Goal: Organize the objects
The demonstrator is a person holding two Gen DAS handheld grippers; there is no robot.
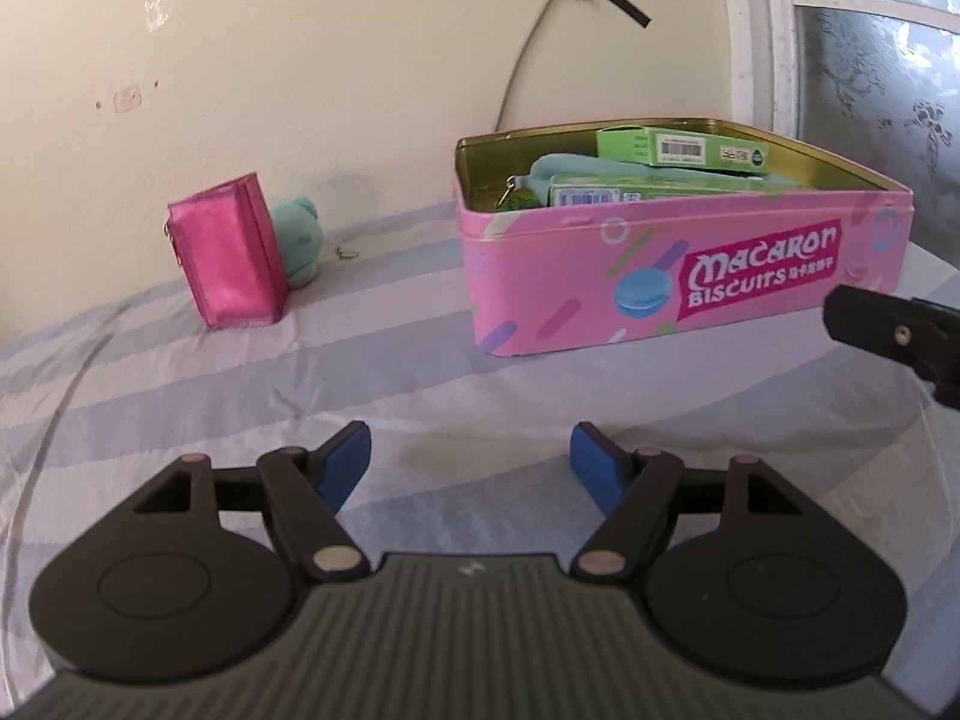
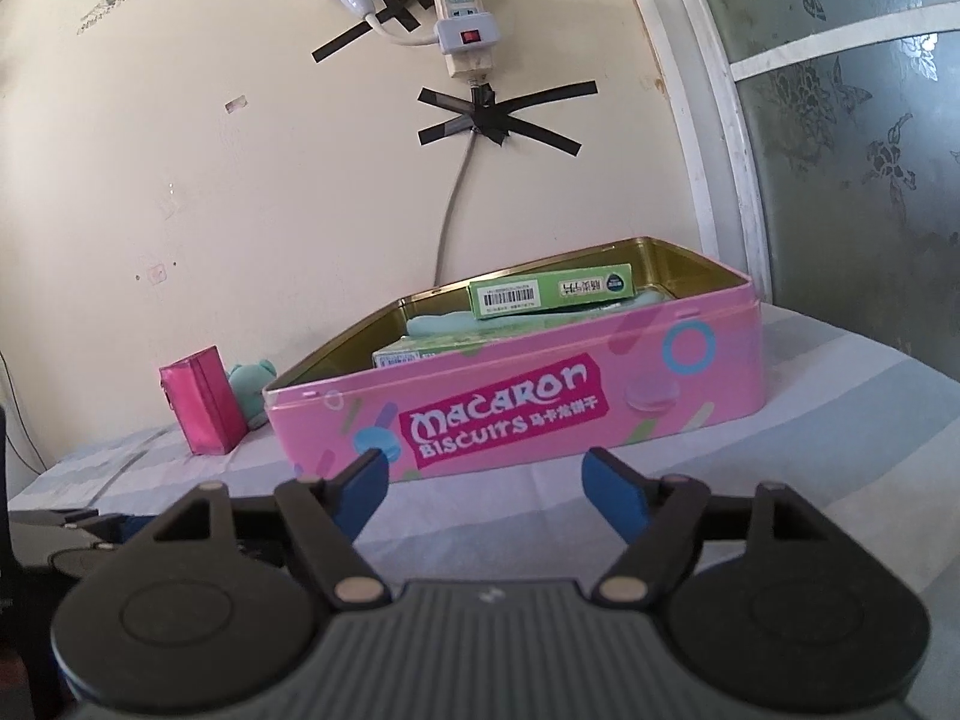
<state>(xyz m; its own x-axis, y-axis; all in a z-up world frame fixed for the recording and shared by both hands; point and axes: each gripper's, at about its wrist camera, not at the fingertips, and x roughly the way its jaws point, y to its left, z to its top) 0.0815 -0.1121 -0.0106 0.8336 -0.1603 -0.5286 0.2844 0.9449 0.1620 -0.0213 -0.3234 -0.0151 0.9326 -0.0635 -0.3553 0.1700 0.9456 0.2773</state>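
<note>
Left wrist view: the left gripper (image 1: 468, 453) is seen with its jaws spread about halfway and nothing between them, held over a striped cloth-covered surface (image 1: 180, 384). A pink biscuit tin (image 1: 678, 276), lidless, is set towards the far right corner of the surface, close to the wall (image 1: 300, 60). Green boxes (image 1: 684, 147) and a pale teal soft item (image 1: 558, 171) are contained in it. A pink pouch (image 1: 231, 258) is stood upright near the far edge, well apart from the tin, with a teal plush toy (image 1: 300, 240) touching it behind. Right wrist view: the right gripper (image 2: 486, 489) is likewise parted and empty, just short of the tin's front wall. A power strip (image 2: 459, 6) is taped to the wall above.
</note>
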